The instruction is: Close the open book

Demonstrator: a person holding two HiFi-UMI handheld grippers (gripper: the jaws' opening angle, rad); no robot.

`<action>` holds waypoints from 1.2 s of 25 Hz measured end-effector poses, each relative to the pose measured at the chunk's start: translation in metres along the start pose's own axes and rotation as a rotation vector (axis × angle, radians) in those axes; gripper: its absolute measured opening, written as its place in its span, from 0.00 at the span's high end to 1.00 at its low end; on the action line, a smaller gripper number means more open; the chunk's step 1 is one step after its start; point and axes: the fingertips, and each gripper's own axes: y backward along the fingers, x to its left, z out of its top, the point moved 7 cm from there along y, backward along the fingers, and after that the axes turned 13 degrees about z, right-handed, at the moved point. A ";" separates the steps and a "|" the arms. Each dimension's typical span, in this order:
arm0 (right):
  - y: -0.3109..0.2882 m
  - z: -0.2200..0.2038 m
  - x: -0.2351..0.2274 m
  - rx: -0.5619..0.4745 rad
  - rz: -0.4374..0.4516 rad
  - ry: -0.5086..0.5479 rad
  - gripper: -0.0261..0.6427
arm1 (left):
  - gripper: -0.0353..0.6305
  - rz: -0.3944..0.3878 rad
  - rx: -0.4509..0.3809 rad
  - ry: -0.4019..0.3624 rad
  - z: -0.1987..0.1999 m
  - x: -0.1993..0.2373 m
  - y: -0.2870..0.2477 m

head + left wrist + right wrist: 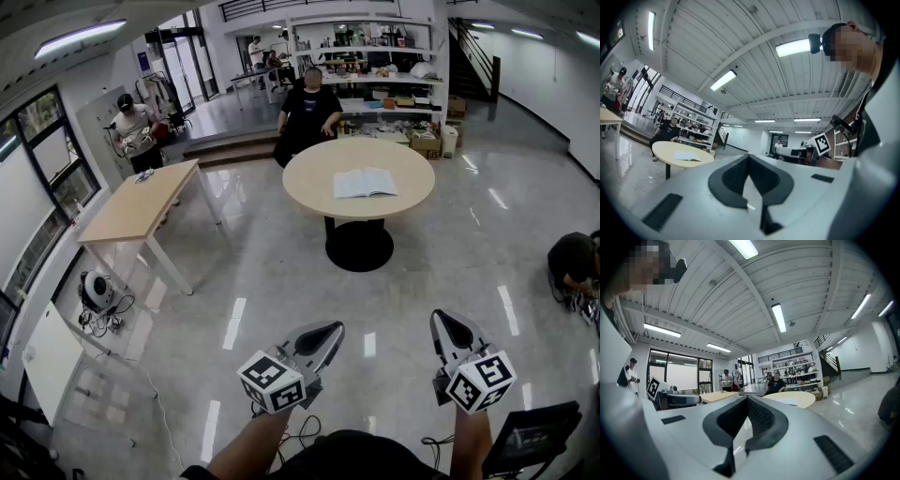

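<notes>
Nearest, the grey left gripper point(335, 327) and right gripper point(441, 320) are held level with fingers point(322, 336) closed together on nothing, seemingly carried, because the open white paper book point(365, 182) lies far ahead of them on the round beige table point(309, 187).

Bright, even light falls from ceiling strip lamps point(723, 79). Their glare streaks the glossy floor point(234, 323). Shadows are soft. Every view bows at its edges. Both gripper views have dark corners and a blurred near foreground.
</notes>
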 end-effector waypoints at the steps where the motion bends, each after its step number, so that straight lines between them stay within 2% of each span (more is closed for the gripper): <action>1: -0.001 -0.002 -0.001 0.000 0.000 -0.002 0.96 | 0.95 -0.001 0.003 0.001 -0.002 0.001 -0.001; 21: -0.004 -0.004 -0.003 -0.040 -0.008 -0.030 0.96 | 0.95 0.002 0.016 0.024 -0.007 0.009 -0.004; 30: -0.019 -0.005 -0.001 -0.037 0.002 -0.034 0.96 | 0.95 0.018 0.013 0.006 -0.001 0.025 -0.003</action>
